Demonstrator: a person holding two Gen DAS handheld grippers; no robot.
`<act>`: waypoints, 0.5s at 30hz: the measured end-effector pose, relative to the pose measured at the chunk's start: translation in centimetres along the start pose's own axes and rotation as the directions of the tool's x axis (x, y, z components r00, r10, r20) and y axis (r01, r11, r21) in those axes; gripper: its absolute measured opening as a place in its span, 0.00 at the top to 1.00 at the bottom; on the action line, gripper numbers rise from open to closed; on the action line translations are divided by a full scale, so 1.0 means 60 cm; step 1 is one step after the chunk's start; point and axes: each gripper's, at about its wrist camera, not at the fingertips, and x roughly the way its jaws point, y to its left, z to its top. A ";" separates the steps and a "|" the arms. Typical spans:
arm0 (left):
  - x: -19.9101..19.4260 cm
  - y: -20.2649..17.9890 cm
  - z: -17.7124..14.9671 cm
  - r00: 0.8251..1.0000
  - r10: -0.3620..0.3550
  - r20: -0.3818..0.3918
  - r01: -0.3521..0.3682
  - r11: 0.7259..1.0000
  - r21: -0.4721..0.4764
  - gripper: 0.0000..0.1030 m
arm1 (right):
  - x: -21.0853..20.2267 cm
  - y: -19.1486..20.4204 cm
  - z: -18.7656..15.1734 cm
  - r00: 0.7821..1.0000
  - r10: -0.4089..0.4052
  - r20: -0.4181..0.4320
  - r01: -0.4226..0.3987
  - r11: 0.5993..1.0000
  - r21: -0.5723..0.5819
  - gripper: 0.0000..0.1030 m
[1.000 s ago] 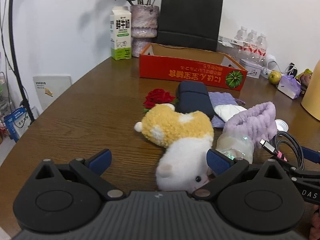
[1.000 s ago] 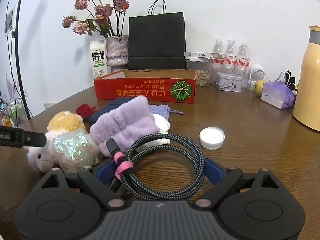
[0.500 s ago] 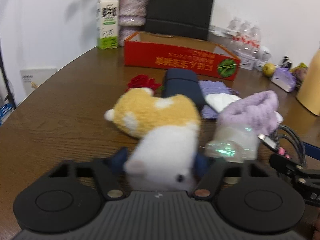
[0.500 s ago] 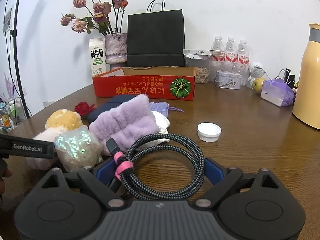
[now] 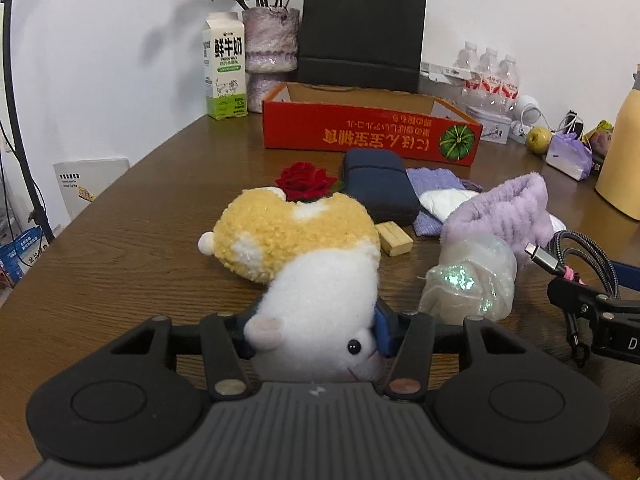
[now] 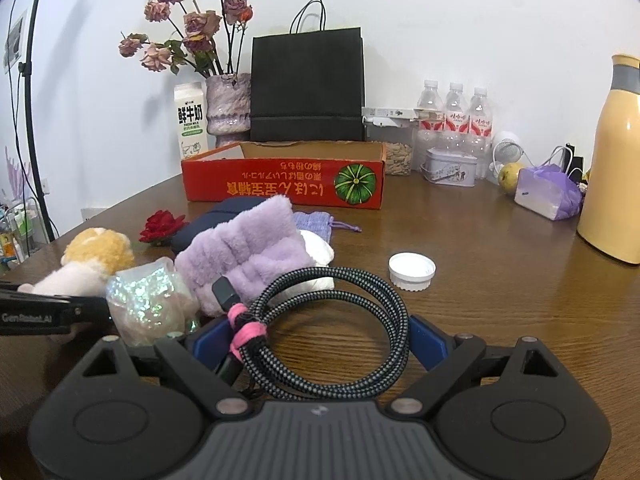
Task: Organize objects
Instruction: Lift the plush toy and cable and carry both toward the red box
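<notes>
My left gripper (image 5: 314, 334) is shut on the white head of a yellow and white plush hamster (image 5: 304, 256), which also shows in the right wrist view (image 6: 86, 260). My right gripper (image 6: 316, 340) is shut on a coiled braided cable (image 6: 332, 324) with a pink tie, seen too in the left wrist view (image 5: 580, 256). An open red cardboard box (image 5: 368, 136) stands at the back of the table. A purple fluffy cloth (image 6: 248, 244), a glittery wrapped bundle (image 6: 148, 300), a navy case (image 5: 378, 184) and a red rose (image 5: 306, 180) lie between.
A small wooden block (image 5: 394, 238) lies by the hamster. A white cap (image 6: 412, 270) lies right of the cable. A milk carton (image 5: 224, 76), vase (image 5: 272, 52), black bag (image 5: 360, 32), water bottles (image 6: 452, 120) and a yellow flask (image 6: 612, 160) line the back.
My left gripper closed from open onto the hamster's head and raised it, uncovering the wooden block. My right gripper still holds the cable.
</notes>
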 end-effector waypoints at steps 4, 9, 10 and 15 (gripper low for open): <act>-0.017 -0.004 0.010 0.999 -0.001 0.032 0.001 1.000 0.015 0.49 | -0.015 -0.001 0.011 1.000 0.004 0.031 -0.004 1.000 0.002 0.11; -0.032 -0.014 0.026 0.998 -0.014 0.065 0.011 0.999 0.036 0.49 | -0.029 0.001 0.030 0.998 0.002 0.068 -0.001 1.000 -0.006 0.11; -0.034 -0.017 0.028 0.997 -0.014 0.069 0.011 0.999 0.041 0.49 | -0.031 0.001 0.036 0.997 0.002 0.075 -0.001 1.000 -0.008 0.11; -0.040 -0.025 0.055 0.996 -0.022 0.088 0.017 0.999 0.049 0.49 | -0.034 0.006 0.061 0.995 0.003 0.102 -0.001 1.000 -0.021 0.11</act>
